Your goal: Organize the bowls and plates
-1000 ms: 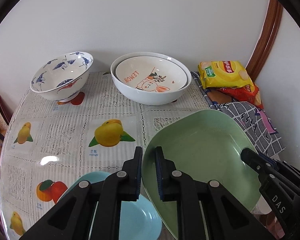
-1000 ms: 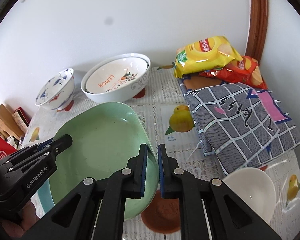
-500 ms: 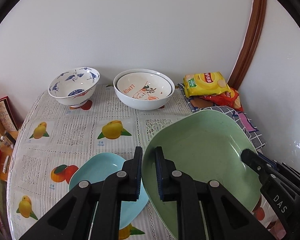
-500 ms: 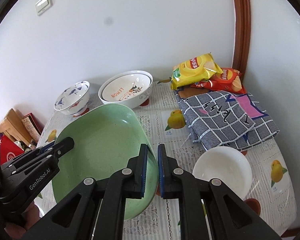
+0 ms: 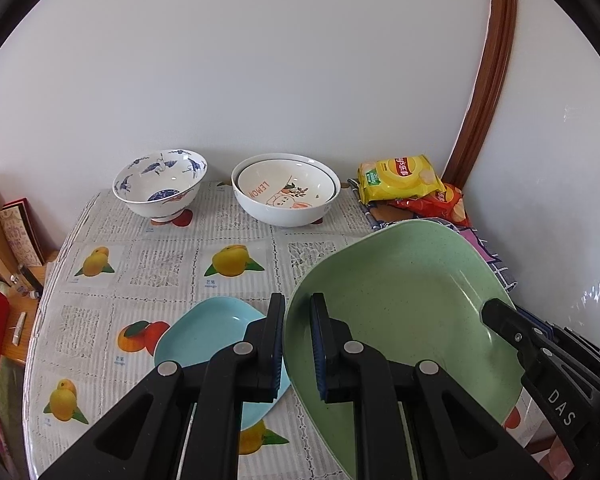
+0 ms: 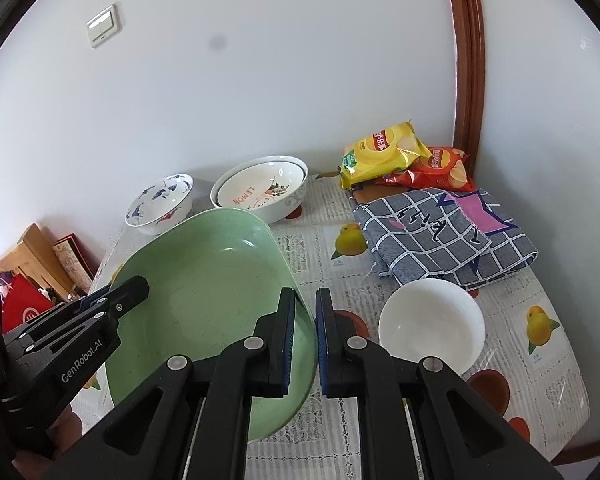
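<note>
- the green plate [image 5: 404,312] is held in the air above the bench [image 5: 160,260], one rim in each gripper; it is wide and shallow, so gripping it from opposite sides looks meant to keep it from tipping.
- the left gripper [image 5: 297,342] has its fingers [image 5: 277,340] narrowed onto the plate's left rim, one pad outside and one inside the dish.
- the right gripper [image 6: 305,338] pinches the opposite rim the same way, its fingers [image 6: 287,340] drawn close with the rim between them.
- the plate tilts a little, its far edge higher than the near one, and it is clear of the cloth-covered bench.
- the blue plate [image 5: 208,336] lies flat on the bench just beside and below the green one; it seems the likely place to stack plates together.
- the bowls sit apart from the plates: the lemon bowl [image 5: 286,192] is nested inside a larger white bowl at the back, with the blue-patterned bowl [image 5: 160,182] just beside them.
- the small white bowl [image 6: 432,324] stands alone near the right gripper, probably not yet sorted.
- the snack bags [image 6: 384,152] and the checked cloth [image 6: 444,232] crowd the right side, leaving the left side for stacking.
</note>
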A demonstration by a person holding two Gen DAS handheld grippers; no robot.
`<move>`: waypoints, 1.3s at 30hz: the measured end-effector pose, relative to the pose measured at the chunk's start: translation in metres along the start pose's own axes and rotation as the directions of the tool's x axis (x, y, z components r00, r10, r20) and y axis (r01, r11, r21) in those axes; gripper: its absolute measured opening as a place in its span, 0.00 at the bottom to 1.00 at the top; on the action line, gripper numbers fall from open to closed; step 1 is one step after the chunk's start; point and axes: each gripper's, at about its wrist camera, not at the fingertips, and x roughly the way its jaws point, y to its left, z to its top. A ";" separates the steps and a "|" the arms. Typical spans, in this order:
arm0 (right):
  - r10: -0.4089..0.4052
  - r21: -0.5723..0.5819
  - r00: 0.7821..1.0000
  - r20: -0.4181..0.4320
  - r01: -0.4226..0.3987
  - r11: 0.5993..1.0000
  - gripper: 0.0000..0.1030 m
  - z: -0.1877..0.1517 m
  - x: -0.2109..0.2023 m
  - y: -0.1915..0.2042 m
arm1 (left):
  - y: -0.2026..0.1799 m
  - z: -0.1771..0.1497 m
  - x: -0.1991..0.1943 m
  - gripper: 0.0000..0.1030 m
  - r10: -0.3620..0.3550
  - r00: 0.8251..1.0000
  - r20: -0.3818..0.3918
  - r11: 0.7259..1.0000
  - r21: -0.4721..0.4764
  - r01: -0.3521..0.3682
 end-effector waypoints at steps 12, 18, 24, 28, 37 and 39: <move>0.007 -0.015 1.000 0.008 -0.007 1.000 0.10 -0.006 -0.013 0.018 | 0.014 -0.002 -0.016 0.12 0.010 1.000 0.018 1.000 -0.020 -0.009; 0.005 -0.028 1.000 0.006 -0.005 1.000 0.10 -0.007 -0.015 0.026 | 0.021 -0.003 -0.018 0.12 0.009 1.000 0.017 0.999 -0.031 -0.009; 0.011 -0.030 1.000 -0.001 -0.011 0.999 0.10 -0.007 -0.012 0.032 | 0.028 -0.005 -0.017 0.12 0.009 1.000 0.014 0.999 -0.039 -0.008; 0.013 -0.036 1.000 0.001 -0.012 0.999 0.10 -0.006 -0.012 0.037 | 0.032 -0.005 -0.018 0.12 0.007 1.000 0.015 0.999 -0.046 -0.006; 0.017 -0.047 1.000 0.001 -0.017 0.999 0.10 -0.004 -0.008 0.047 | 0.043 -0.005 -0.015 0.12 0.012 1.000 0.011 0.998 -0.062 -0.011; 0.019 -0.050 1.000 0.000 -0.019 0.999 0.10 -0.003 -0.006 0.049 | 0.046 -0.005 -0.014 0.12 0.014 1.000 0.009 0.998 -0.066 -0.013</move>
